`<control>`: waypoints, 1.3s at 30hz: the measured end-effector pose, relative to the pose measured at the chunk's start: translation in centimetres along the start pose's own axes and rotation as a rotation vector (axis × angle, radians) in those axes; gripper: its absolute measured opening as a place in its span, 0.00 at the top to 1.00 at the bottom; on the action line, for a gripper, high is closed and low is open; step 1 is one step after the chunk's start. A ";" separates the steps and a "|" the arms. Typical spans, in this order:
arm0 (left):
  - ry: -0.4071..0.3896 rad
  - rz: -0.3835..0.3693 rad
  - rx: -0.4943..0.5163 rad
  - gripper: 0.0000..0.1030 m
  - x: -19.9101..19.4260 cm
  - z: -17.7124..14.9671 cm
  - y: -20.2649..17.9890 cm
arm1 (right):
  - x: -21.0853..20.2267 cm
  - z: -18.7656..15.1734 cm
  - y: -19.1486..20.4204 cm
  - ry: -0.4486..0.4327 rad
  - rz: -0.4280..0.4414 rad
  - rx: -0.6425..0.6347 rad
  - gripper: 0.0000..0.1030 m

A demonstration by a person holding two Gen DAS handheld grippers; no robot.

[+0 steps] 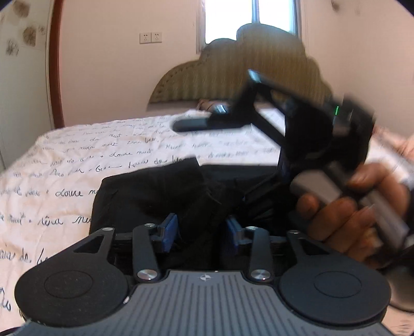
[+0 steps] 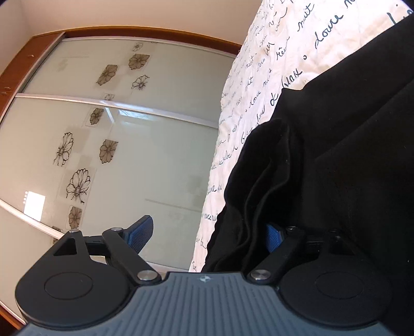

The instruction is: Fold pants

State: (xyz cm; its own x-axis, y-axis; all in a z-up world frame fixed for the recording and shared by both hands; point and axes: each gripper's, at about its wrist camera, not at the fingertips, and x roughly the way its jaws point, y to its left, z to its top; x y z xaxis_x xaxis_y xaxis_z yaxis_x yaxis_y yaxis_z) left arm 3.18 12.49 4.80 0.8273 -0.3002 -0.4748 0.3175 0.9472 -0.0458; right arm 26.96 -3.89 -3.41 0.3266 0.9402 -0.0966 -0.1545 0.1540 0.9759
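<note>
Black pants (image 1: 160, 196) lie bunched on a bed with a white bedspread (image 1: 64, 165) printed with black script. My left gripper (image 1: 200, 232) is low over the pants with black cloth between its blue pads; the pads stand partly apart. My right gripper (image 1: 271, 121) shows blurred in the left wrist view, tilted above the pants, held by a hand (image 1: 349, 214). In the right wrist view my right gripper (image 2: 207, 235) is wide open; folds of the pants (image 2: 323, 155) hang over its right pad (image 2: 274, 236), its left pad (image 2: 139, 234) is bare.
A woven headboard (image 1: 245, 69) and a window (image 1: 251, 18) stand behind the bed. A wardrobe with frosted flower-patterned sliding doors (image 2: 116, 142) is beside the bed. The bed's edge (image 2: 214, 181) runs down the middle of the right wrist view.
</note>
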 end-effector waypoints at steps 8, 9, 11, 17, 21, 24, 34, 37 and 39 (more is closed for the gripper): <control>-0.221 0.214 -0.396 0.23 -5.3 -2.6 7.3 | 0.8 -1.0 1.3 0.051 -0.223 -0.162 0.63; -0.231 0.241 -0.447 0.23 -5.3 -3.5 7.9 | 1.0 -1.0 1.3 0.056 -0.253 -0.175 0.68; -0.221 0.286 -0.529 0.23 -5.0 -4.4 9.0 | 1.2 -1.2 1.4 0.058 -0.295 -0.200 0.79; -0.181 0.257 -0.510 0.15 -3.6 -3.9 9.2 | -0.2 -0.3 3.2 0.040 -0.264 -0.263 0.85; -0.186 0.256 -0.519 0.10 -3.6 -4.2 9.1 | -3.2 1.1 6.0 0.027 -0.273 -0.355 0.87; -0.185 0.252 -0.521 0.09 -4.0 -4.4 9.2 | -7.5 1.4 8.2 0.007 -0.304 -0.427 0.88; -0.123 0.216 -0.487 0.09 -2.9 -4.0 8.8 | -23.3 0.2 1.6 -0.136 -0.584 -0.277 0.87; -0.101 0.229 -0.468 0.09 -2.6 -3.9 8.4 | -24.2 -0.4 0.3 -0.157 -0.557 -0.247 0.87; -0.086 0.239 -0.462 0.09 -2.4 -3.8 8.4 | -24.0 -0.4 1.2 -0.163 -0.544 -0.280 0.87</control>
State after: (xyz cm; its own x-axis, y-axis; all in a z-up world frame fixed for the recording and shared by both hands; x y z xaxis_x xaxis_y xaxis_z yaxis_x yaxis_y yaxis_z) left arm 2.09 21.61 2.22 0.8929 -0.0598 -0.4462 -0.1060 0.9354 -0.3373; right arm 18.62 -26.13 0.02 0.5618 0.6498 -0.5121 -0.1574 0.6916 0.7049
